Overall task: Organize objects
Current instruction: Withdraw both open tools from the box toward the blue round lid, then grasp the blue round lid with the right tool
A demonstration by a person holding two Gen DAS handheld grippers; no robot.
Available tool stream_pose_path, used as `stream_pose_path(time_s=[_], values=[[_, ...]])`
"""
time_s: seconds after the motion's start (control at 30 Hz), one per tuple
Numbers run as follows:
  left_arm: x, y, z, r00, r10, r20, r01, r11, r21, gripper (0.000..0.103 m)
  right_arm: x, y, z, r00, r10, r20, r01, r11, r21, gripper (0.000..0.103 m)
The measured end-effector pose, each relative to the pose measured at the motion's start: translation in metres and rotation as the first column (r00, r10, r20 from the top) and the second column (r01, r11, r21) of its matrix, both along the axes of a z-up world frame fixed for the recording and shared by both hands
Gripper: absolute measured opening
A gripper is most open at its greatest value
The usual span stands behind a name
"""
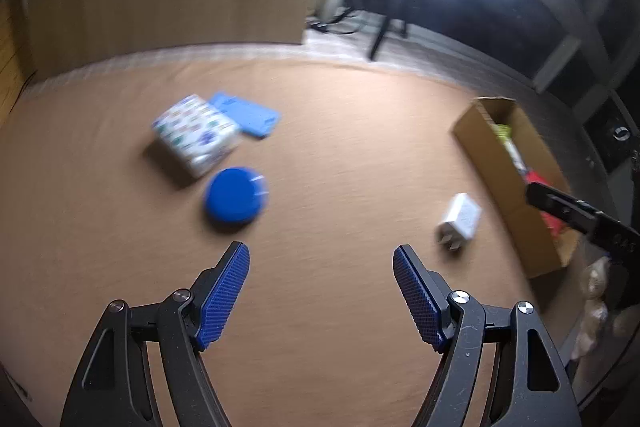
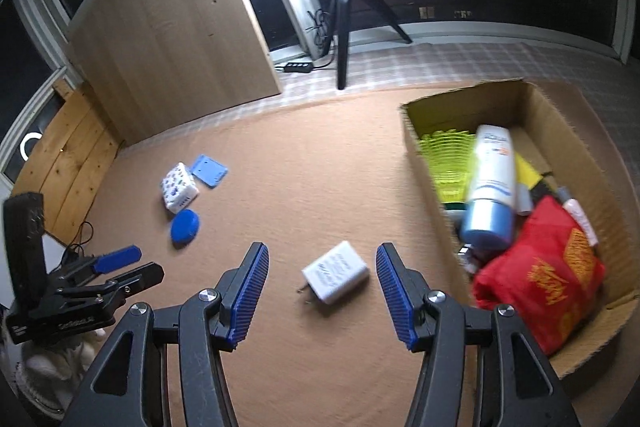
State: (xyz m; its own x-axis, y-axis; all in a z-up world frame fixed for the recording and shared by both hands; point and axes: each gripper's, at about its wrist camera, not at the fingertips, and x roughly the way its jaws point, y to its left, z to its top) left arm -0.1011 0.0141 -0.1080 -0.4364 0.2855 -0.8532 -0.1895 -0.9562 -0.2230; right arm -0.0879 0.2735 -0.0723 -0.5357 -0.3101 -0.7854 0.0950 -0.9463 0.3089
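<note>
Left wrist view: left gripper (image 1: pixel 321 255) spread wide, nothing between the blue pads; round blue lid (image 1: pixel 236 195) just ahead of the left pad, on the tan mat (image 1: pixel 340 155); patterned box (image 1: pixel 197 135) beyond the lid, touching or nearly so; flat blue plate (image 1: pixel 246 113) behind the box; white charger (image 1: pixel 461 220) ahead and off to the right; cardboard box (image 1: pixel 516 203) further right, open-topped

Right wrist view: right gripper (image 2: pixel 322 253) spread about halfway, pinching nothing; white charger (image 2: pixel 335 277) lying flat between the pads, prongs toward the left pad, touching neither; cardboard box (image 2: pixel 416 147) just right of the right pad, already holding a white-and-blue bottle (image 2: pixel 491 183), a red packet (image 2: pixel 544 279) and a yellow-green item; left gripper (image 2: pixel 120 259) visible far left

Step in hand, as judged: taking the charger; best lowered to straddle the two long flat sides, clear of the prongs, then squeezed squarely before lifting over the box wall
</note>
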Motion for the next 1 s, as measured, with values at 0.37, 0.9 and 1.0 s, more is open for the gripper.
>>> stream_pose_path(time_s=[0.37,0.9,1.0], values=[[-0.016,-0.058,-0.024,0.997,0.066,0.034,-0.067,0.998,0.009,0.077,-0.026,-0.052,-0.019,0.995,0.081,0.057,-0.08,0.996,-0.035,0.052],[-0.047,-0.063,-0.054,0.998,-0.002,0.067,-0.003,0.998,0.07,0.073,-0.09,-0.15,-0.055,0.944,0.27,0.192,-0.248,0.96,-0.129,0.052],[-0.052,-0.064,-0.057,0.998,-0.013,0.069,0.007,0.997,0.075,0.07,-0.099,-0.163,-0.062,0.934,0.288,0.212,-0.261,0.954,-0.147,0.052]])
